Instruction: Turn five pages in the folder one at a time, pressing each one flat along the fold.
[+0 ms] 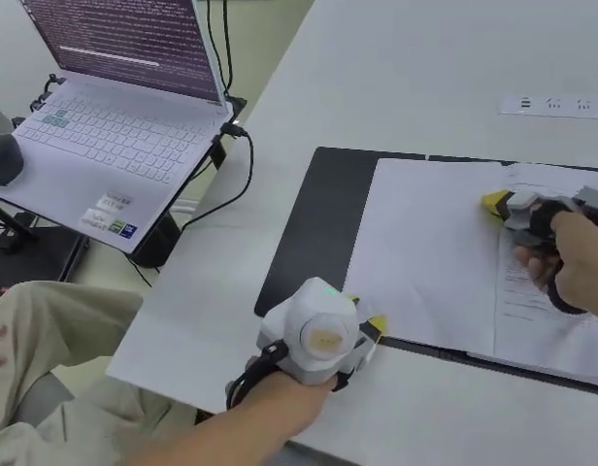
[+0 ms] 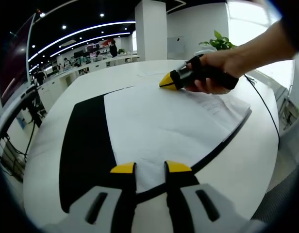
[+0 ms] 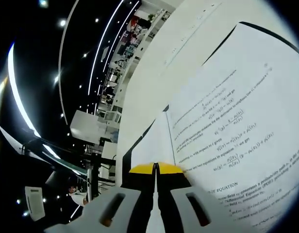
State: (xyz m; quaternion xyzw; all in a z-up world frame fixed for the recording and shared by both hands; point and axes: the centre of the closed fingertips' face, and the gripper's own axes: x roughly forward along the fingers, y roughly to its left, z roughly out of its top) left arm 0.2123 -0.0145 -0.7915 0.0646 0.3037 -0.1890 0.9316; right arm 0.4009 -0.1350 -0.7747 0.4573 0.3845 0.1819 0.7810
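Folder open flat — long axis crosswise

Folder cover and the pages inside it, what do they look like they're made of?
Folder cover: probably matte black plastic or coated board. It lies flat with an even, dull surface, and the look does not settle which.
Pages: plain white paper with a matte finish. They are thin, flexible sheets, and the right-hand one carries black printed text and formulas.
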